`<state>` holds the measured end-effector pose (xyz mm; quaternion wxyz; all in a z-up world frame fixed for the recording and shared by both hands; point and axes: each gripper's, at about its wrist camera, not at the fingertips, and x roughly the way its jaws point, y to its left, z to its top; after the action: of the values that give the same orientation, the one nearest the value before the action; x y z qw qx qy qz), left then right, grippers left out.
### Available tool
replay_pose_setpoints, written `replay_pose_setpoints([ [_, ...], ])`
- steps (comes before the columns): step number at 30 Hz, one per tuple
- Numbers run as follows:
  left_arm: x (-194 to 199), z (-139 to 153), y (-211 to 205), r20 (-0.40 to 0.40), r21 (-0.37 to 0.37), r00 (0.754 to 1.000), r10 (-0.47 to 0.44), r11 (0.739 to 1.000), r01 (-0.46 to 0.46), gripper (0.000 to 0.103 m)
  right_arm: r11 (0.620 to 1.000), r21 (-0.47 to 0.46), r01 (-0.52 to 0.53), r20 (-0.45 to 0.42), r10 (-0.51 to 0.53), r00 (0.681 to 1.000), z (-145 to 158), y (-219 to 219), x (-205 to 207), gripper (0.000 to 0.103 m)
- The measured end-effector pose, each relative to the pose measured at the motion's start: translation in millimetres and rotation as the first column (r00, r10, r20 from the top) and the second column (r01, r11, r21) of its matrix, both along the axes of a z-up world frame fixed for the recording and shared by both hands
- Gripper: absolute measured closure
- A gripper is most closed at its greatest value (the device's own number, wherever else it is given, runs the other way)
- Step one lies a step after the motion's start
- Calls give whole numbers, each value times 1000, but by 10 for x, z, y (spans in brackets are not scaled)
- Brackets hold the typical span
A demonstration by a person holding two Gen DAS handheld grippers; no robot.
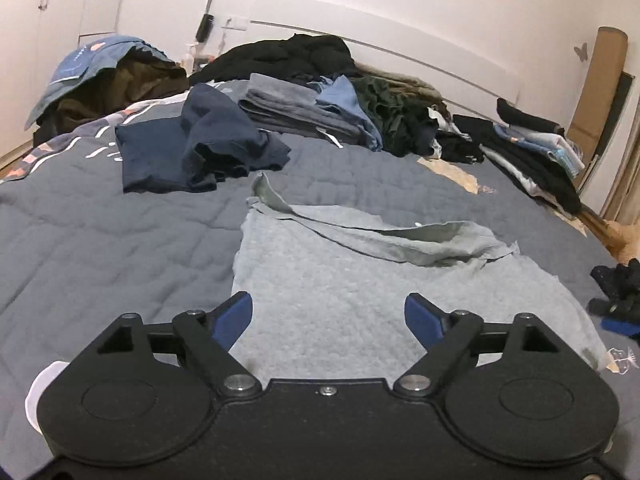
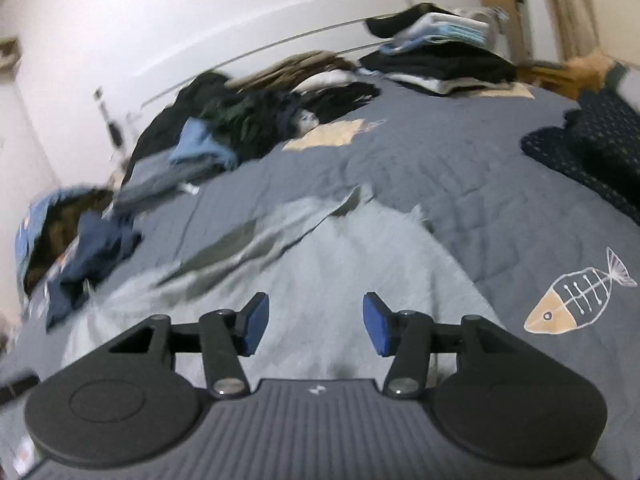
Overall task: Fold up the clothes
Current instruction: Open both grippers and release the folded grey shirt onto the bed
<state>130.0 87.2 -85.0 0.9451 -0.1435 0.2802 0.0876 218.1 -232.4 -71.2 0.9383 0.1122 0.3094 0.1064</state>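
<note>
Both tongs empty over the grey fleece

Left tongs (image 1: pixel 328 316) and right tongs (image 2: pixel 316 328) gape wide, holding nothing; light grey garment (image 1: pixel 360 292) lies on the bed (image 1: pixel 100 232), rumpled at 12 o'clock. Folding over that bunched edge could leave it lopsided.

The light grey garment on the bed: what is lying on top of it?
On the light grey garment, only its own far edge is folded back, showing a darker inside. Both grippers are open and hold nothing. What lies under it is covered.
</note>
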Motion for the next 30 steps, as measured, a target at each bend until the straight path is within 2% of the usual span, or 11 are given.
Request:
replay_pose_setpoints([
  [8, 96, 11, 131, -1, -23, 1000, 30, 999, -30, 21, 1000, 6, -7, -3, 7, 1000, -61, 114, 20, 52],
  [13, 144, -53, 117, -20, 46, 999, 38, 998, -37, 21, 999, 23, -35, -3, 35, 999, -88, 209, 15, 52],
  [17, 150, -43, 153, -20, 8, 999, 49, 999, -49, 20, 999, 24, -48, -11, 48, 999, -99, 256, 14, 51],
  [30, 157, -71, 98, -37, 29, 999, 39, 999, -38, 19, 999, 29, -28, -11, 28, 1000, -72, 186, 1, 51],
])
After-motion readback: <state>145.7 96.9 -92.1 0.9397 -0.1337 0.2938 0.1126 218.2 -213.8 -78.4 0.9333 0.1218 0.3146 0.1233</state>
